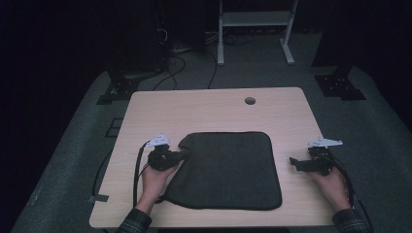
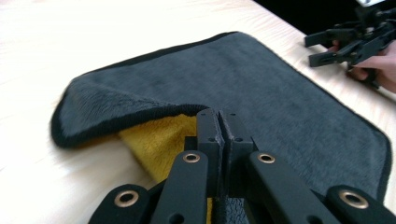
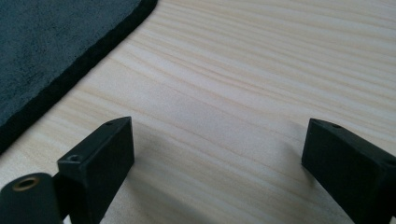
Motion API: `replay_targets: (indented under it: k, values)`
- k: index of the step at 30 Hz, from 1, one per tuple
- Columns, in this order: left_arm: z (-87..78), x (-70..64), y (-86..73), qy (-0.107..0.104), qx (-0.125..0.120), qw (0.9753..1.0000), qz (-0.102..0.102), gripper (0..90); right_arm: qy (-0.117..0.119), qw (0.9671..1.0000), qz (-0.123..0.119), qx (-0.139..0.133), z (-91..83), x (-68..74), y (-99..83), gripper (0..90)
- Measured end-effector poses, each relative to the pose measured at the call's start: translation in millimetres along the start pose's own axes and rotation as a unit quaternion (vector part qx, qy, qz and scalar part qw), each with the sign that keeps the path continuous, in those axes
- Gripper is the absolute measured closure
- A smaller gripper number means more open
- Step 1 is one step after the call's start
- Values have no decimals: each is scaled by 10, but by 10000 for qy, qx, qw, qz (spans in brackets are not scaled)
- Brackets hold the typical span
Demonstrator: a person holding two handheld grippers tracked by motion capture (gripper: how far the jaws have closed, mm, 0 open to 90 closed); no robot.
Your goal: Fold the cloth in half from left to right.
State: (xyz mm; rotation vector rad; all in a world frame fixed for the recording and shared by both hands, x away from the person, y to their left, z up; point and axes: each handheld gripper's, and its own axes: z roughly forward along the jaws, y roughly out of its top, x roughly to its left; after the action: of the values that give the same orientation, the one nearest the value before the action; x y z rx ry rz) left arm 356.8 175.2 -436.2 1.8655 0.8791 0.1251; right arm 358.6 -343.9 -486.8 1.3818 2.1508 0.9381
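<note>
Left tongs (image 2: 218, 122) clamped on dark cloth (image 1: 228, 167) edge, centre frame.
Yellow underside (image 2: 161, 140) exposed; right tongs (image 3: 217, 163) spread wide, over bare bench (image 1: 214, 109), lower right.

cloth (image 2: 280, 88) edge hidden between left tool (image 2: 218, 122) jaws; yellow underside mostly covered.

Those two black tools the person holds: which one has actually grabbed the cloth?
The left tool, at the cloth's left edge: its jaws are pinched shut on the lifted edge, baring a yellow underside. The right tool sits open over bare table.
</note>
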Motion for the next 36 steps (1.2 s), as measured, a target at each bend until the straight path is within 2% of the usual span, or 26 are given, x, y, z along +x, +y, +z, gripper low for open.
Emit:
replay_targets:
  k: [16,22,25,36]
  values:
    - [465,-258,240,-479,15,9987,183,877,0,10000,1,2,0,0,0,82]
    - [618,-345,272,-622,105,9977,260,877,-1,10000,-2,2,0,0,0,82]
    - [695,-392,279,-705,117,9972,223,877,-1,10000,-2,2,0,-1,0,82]
    - [916,-534,343,-962,160,9948,285,878,0,10000,-3,2,0,-1,0,82]
